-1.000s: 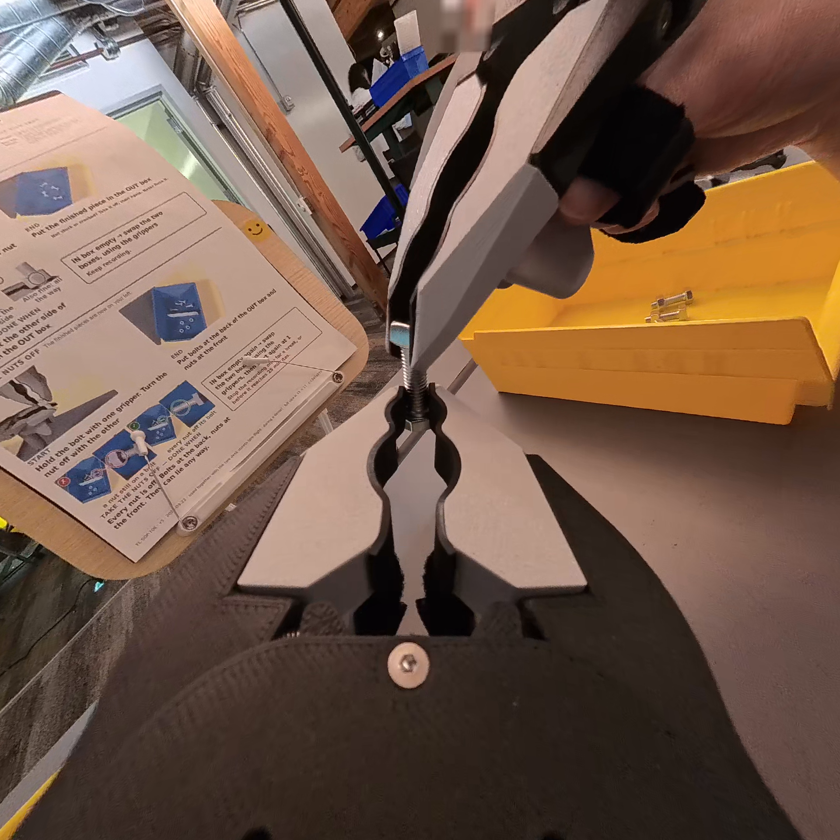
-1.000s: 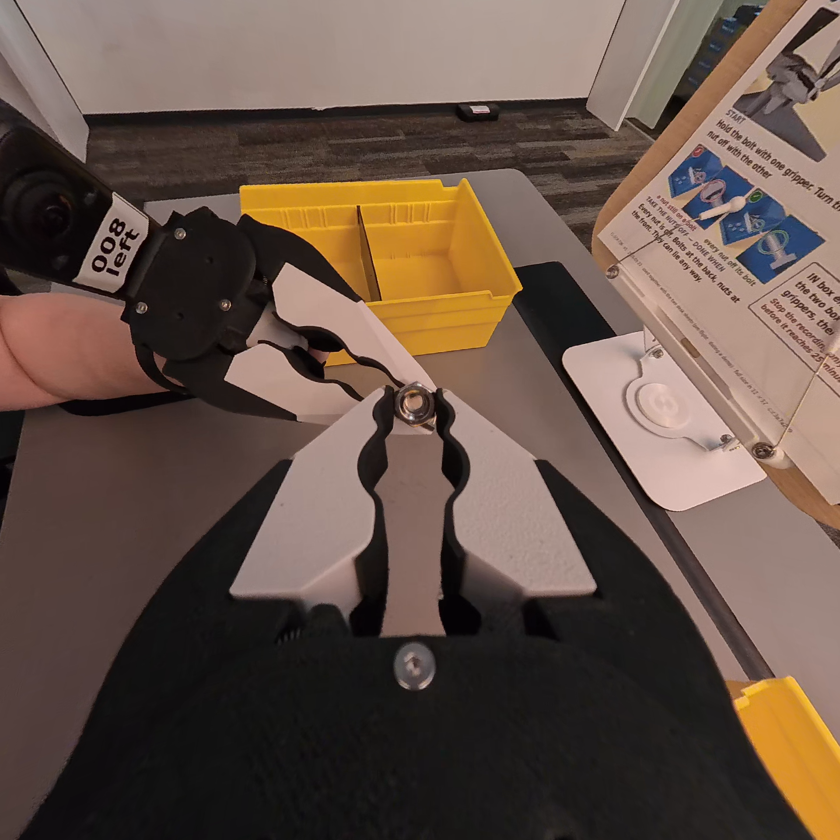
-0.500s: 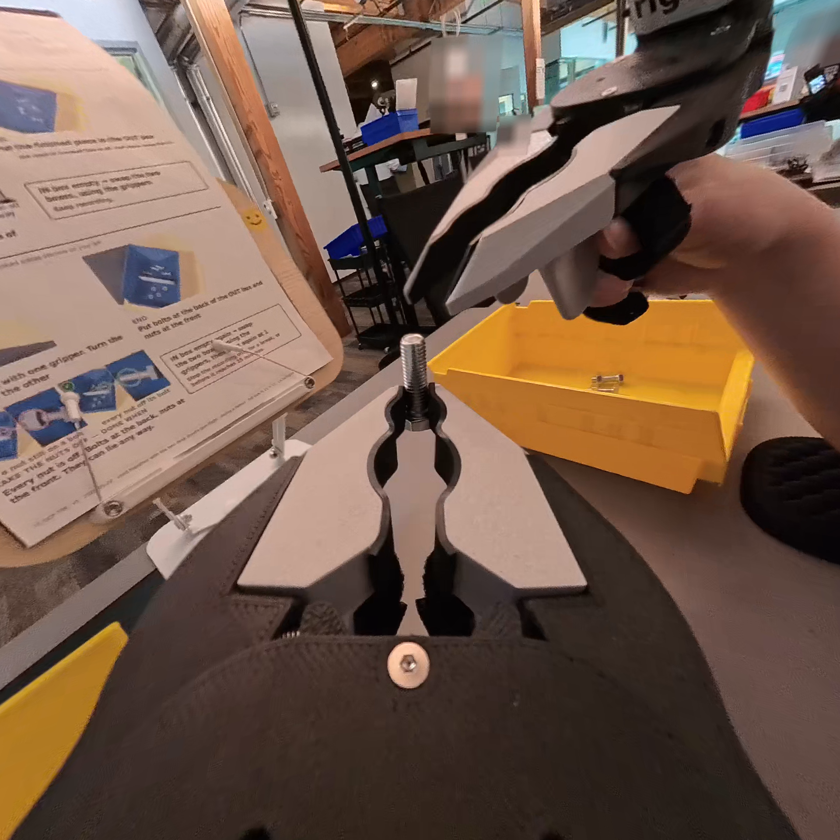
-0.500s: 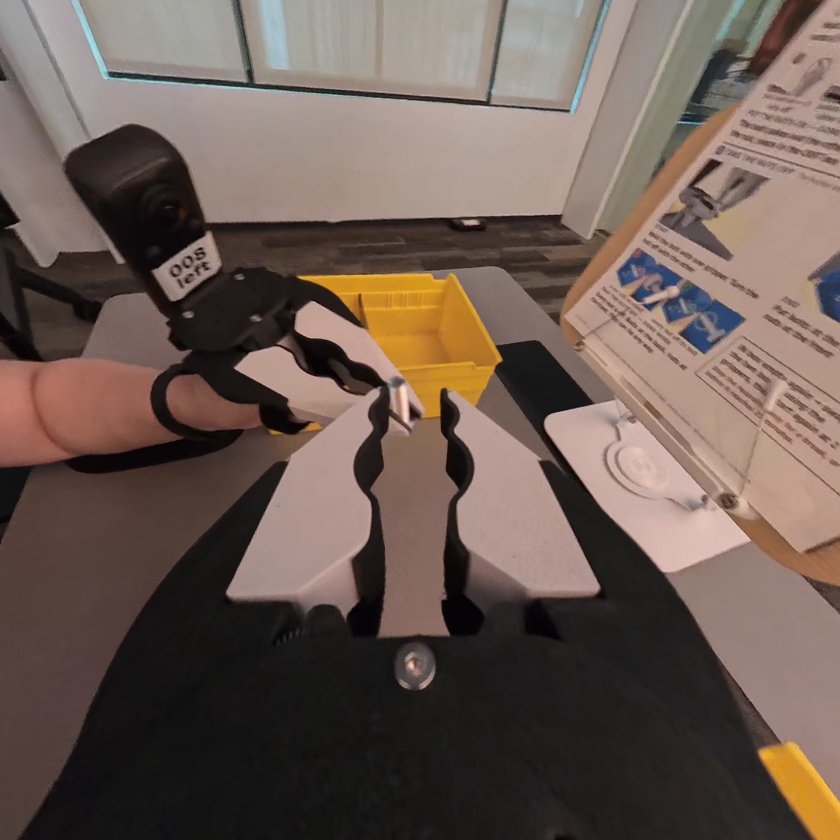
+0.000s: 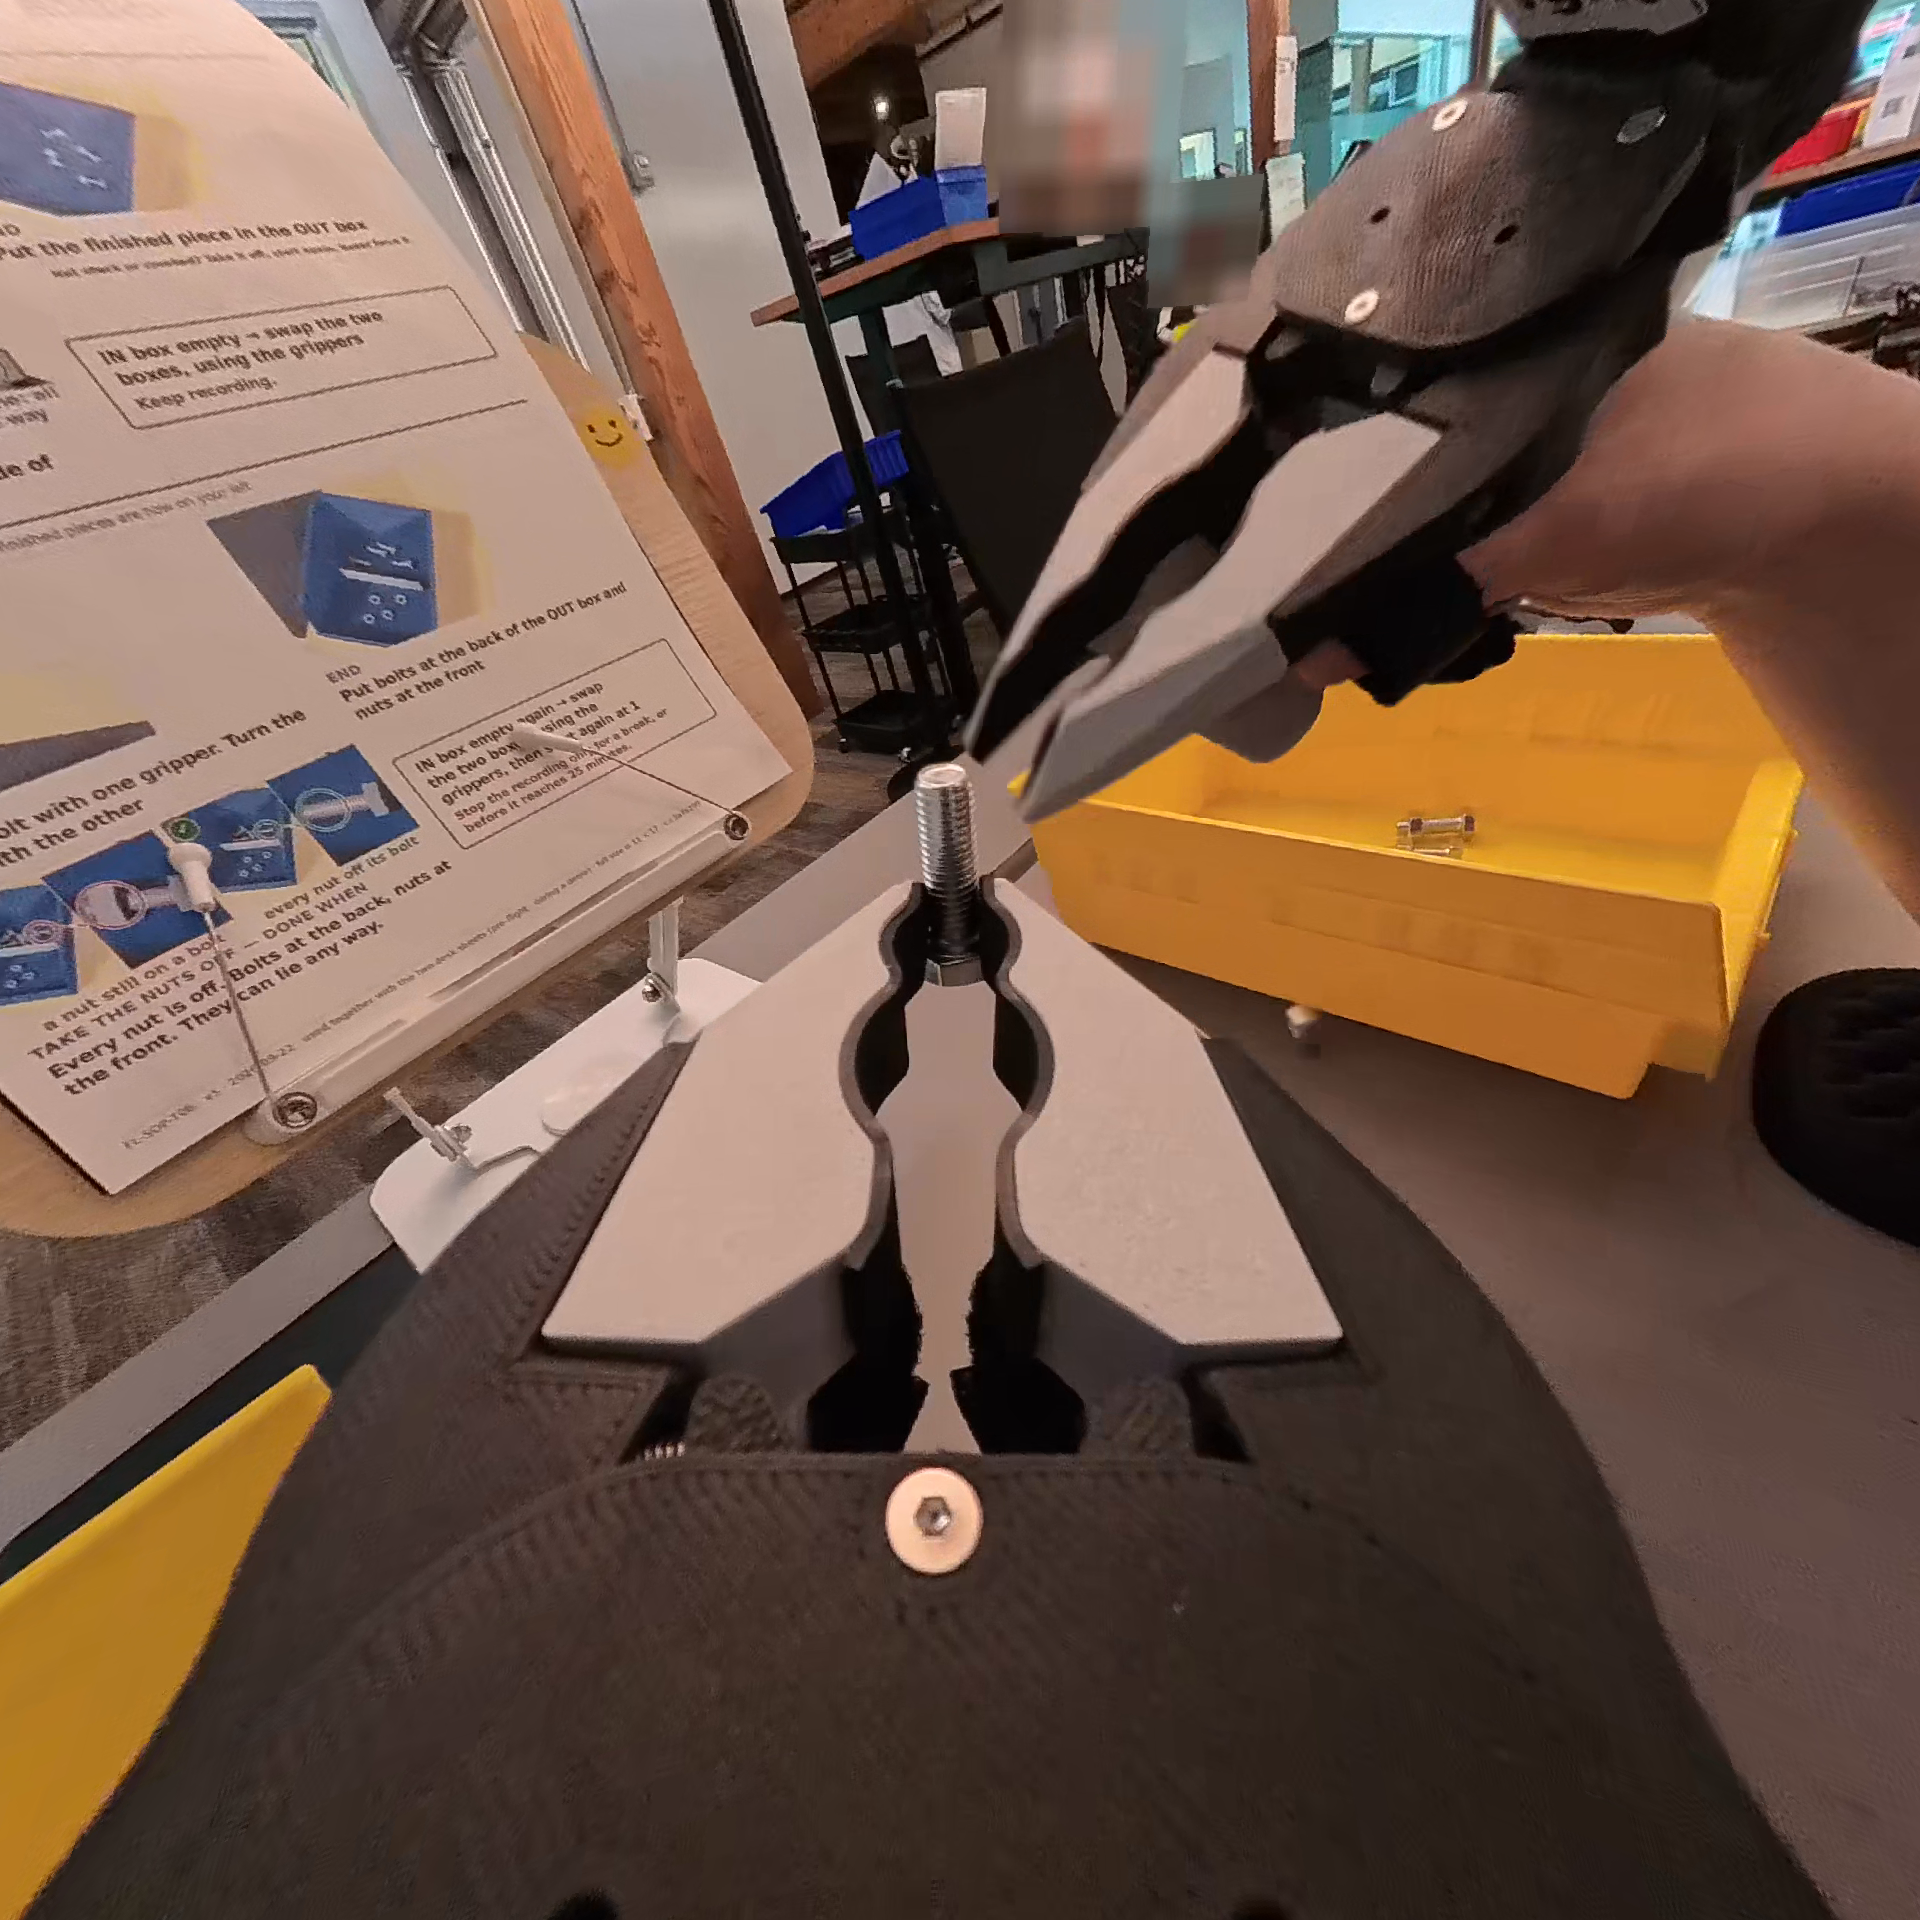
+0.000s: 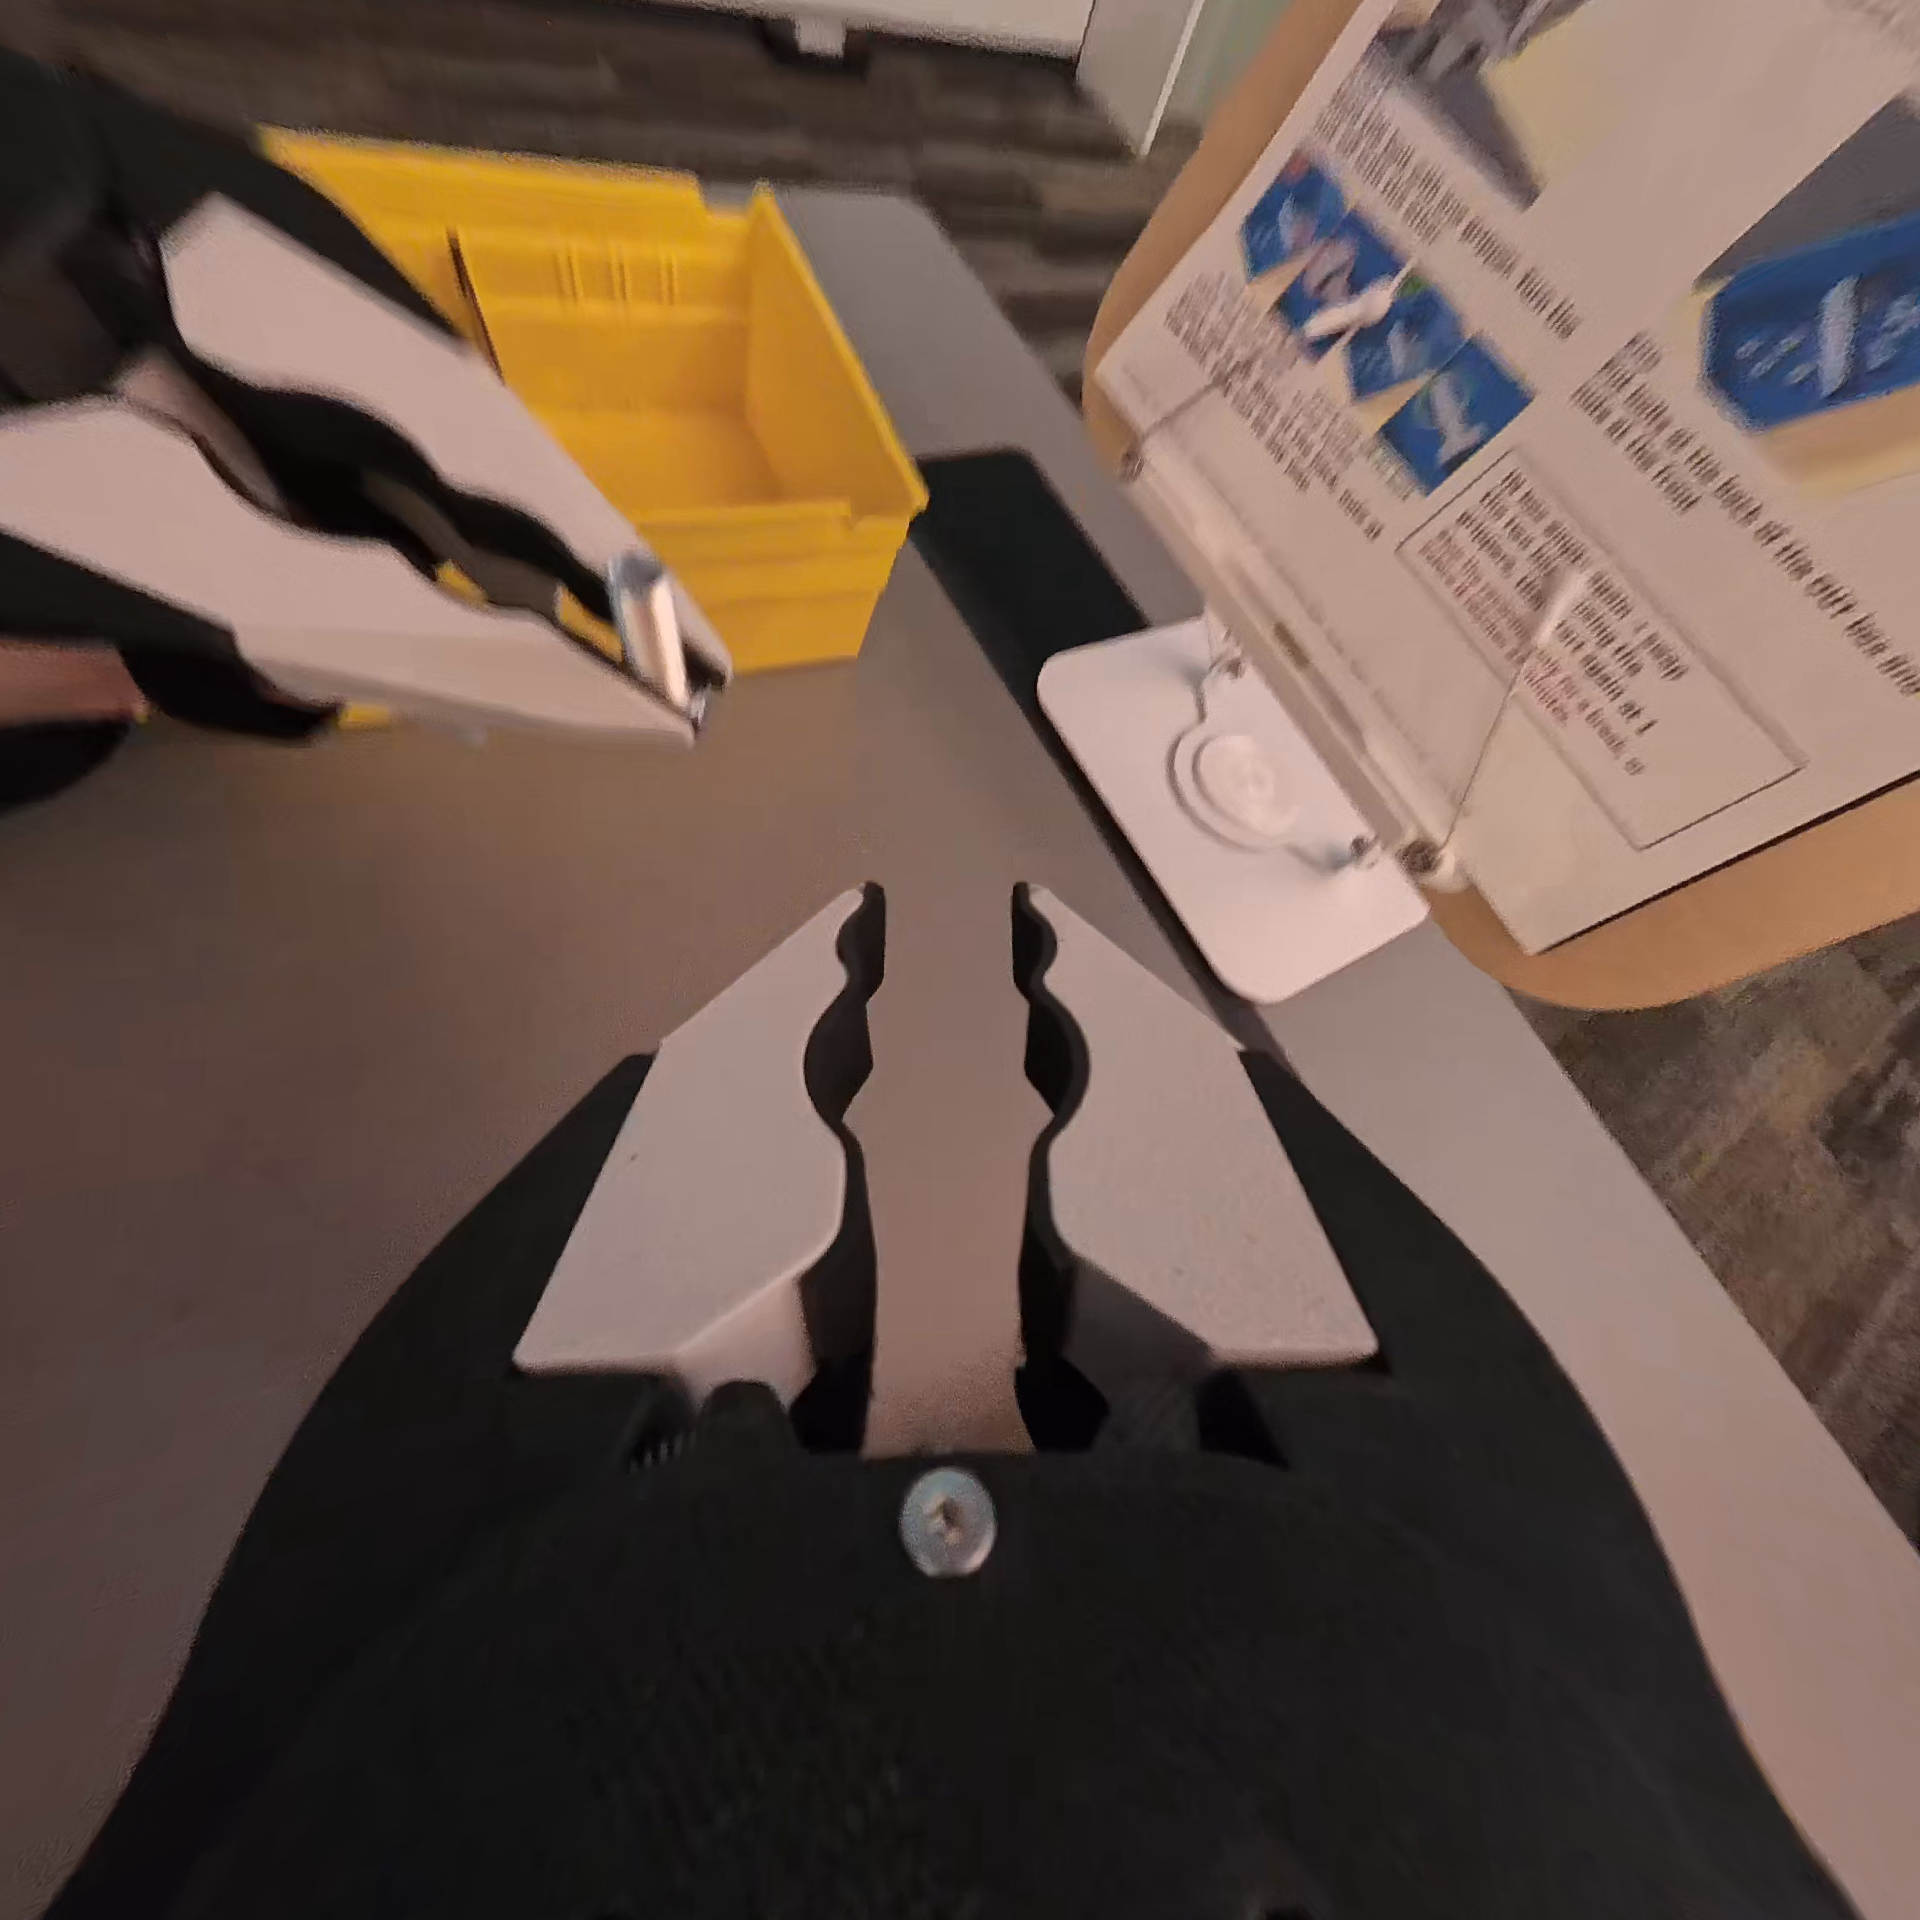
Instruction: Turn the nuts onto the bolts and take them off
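instruction board (tilted), yellow bins, table

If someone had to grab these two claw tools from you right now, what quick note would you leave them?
Left gripper: shut on the bolt near its head, threaded end pointing up and bare, no nut on it.
Right gripper: open and empty, hanging just above and to the right of the bolt tip, not touching it.
Yellow bin on the right side of the table holds another bolt. A second yellow bin, with a divider, sits behind the left gripper; what shows of it looks empty.
Done: this bolt has no nut on it. I cannot see where a nut is.
Left: likely set this bolt down, then deal with the one in the bin.
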The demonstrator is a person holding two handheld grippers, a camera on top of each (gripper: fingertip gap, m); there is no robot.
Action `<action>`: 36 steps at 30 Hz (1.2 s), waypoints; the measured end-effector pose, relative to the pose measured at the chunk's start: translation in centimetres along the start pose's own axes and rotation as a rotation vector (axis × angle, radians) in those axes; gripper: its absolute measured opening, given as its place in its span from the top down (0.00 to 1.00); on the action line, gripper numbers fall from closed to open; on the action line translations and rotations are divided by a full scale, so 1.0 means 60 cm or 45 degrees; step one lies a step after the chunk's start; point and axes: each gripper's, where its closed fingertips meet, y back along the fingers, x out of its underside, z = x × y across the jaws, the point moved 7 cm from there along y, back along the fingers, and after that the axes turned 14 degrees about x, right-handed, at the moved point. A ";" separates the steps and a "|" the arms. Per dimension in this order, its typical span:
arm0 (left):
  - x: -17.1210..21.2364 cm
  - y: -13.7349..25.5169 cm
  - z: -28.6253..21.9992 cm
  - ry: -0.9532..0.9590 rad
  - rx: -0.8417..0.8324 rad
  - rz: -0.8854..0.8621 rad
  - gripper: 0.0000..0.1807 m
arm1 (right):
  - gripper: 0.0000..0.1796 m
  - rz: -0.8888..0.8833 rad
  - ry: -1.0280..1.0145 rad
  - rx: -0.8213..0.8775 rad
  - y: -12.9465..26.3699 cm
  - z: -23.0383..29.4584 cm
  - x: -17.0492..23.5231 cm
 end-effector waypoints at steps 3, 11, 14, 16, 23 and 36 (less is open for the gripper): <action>-0.005 0.007 0.005 -0.019 -0.025 -0.007 0.96 | 0.87 0.284 0.076 -0.130 -0.013 0.015 0.046; -0.033 0.040 0.024 -0.054 -0.078 -0.031 0.96 | 0.86 1.095 0.333 0.011 -0.079 0.020 0.188; -0.038 0.043 0.024 -0.060 -0.072 -0.032 0.96 | 0.86 1.249 0.291 0.085 -0.088 0.014 0.212; -0.040 0.042 0.021 -0.073 -0.064 -0.027 0.96 | 0.86 1.307 0.288 0.094 -0.089 0.012 0.224; -0.068 0.062 0.018 -0.136 -0.073 -0.054 0.96 | 0.84 1.283 0.446 -0.038 -0.087 0.020 0.238; -0.147 0.136 0.006 -0.147 -0.011 -0.265 0.96 | 0.83 1.522 1.247 -0.476 -0.114 0.011 0.261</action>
